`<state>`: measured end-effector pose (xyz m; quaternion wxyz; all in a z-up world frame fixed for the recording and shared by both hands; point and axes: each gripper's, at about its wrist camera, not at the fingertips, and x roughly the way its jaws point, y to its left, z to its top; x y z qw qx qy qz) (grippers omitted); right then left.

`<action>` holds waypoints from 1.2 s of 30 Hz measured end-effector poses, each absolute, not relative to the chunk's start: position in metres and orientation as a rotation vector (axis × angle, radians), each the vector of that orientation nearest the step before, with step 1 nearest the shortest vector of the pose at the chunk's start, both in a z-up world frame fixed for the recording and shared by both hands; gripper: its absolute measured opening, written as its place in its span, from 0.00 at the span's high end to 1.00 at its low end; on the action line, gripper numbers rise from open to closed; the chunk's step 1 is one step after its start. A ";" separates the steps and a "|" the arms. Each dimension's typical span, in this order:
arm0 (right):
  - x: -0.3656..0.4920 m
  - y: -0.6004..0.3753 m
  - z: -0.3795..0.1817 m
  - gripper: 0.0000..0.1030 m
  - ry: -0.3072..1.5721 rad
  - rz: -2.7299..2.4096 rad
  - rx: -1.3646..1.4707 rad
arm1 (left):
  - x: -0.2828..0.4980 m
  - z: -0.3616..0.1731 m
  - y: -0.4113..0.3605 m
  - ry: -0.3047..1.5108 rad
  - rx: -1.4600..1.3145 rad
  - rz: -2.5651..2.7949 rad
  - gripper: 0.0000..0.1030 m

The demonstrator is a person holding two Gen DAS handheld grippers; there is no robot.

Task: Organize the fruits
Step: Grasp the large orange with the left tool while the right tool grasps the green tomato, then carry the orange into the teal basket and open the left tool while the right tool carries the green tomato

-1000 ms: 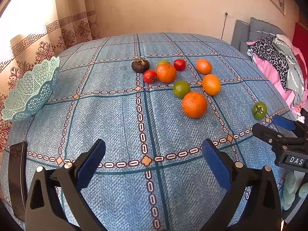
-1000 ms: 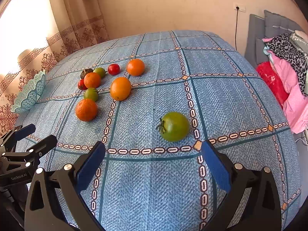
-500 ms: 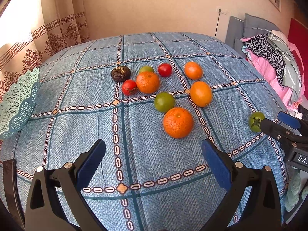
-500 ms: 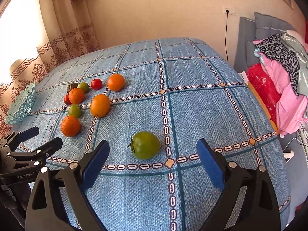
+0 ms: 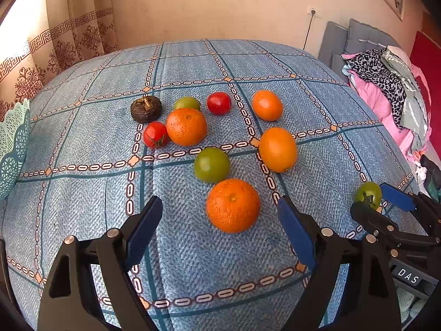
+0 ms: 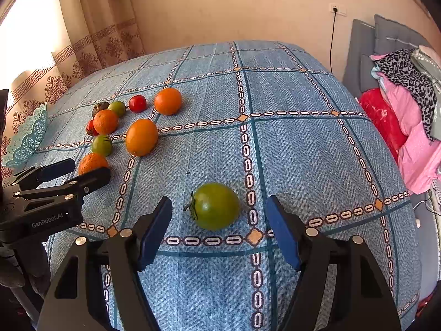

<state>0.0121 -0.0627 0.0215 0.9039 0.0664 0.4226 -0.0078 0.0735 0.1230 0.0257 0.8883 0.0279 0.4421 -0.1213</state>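
Fruits lie scattered on a blue patterned tablecloth (image 5: 82,193). In the left wrist view my left gripper (image 5: 220,231) stands open around a near orange (image 5: 233,205), its blue pads apart from the fruit on both sides. Beyond lie a green fruit (image 5: 211,165), more oranges (image 5: 277,149), red tomatoes (image 5: 155,134) and a dark brown fruit (image 5: 146,108). In the right wrist view my right gripper (image 6: 219,231) is open, with a green tomato (image 6: 215,205) just ahead between its fingertips. The same green tomato (image 5: 368,193) shows at the right of the left view.
A light teal lattice basket (image 5: 12,149) sits at the table's left edge, also seen as the basket (image 6: 29,140) in the right view. A bed with piled clothes (image 6: 408,104) stands to the right. A curtain (image 5: 69,41) hangs behind left.
Both grippers moved forward and lower. The near orange now lies between the left fingers, and the green tomato now sits just ahead of the right fingertips. Both stayed open.
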 end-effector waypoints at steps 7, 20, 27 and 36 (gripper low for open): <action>0.015 -0.061 0.018 0.48 0.880 -0.012 0.137 | 0.078 0.016 0.118 0.908 0.060 -0.275 0.46; 0.006 -0.063 0.021 0.62 0.855 0.005 0.167 | 0.058 0.021 0.130 0.894 -0.001 -0.338 0.62; -0.001 -0.055 0.032 0.62 0.819 0.032 0.181 | 0.045 0.047 0.149 0.833 -0.027 -0.335 0.62; 0.004 -0.007 0.066 0.62 0.753 0.141 0.147 | 0.032 0.096 0.210 0.711 -0.044 -0.222 0.62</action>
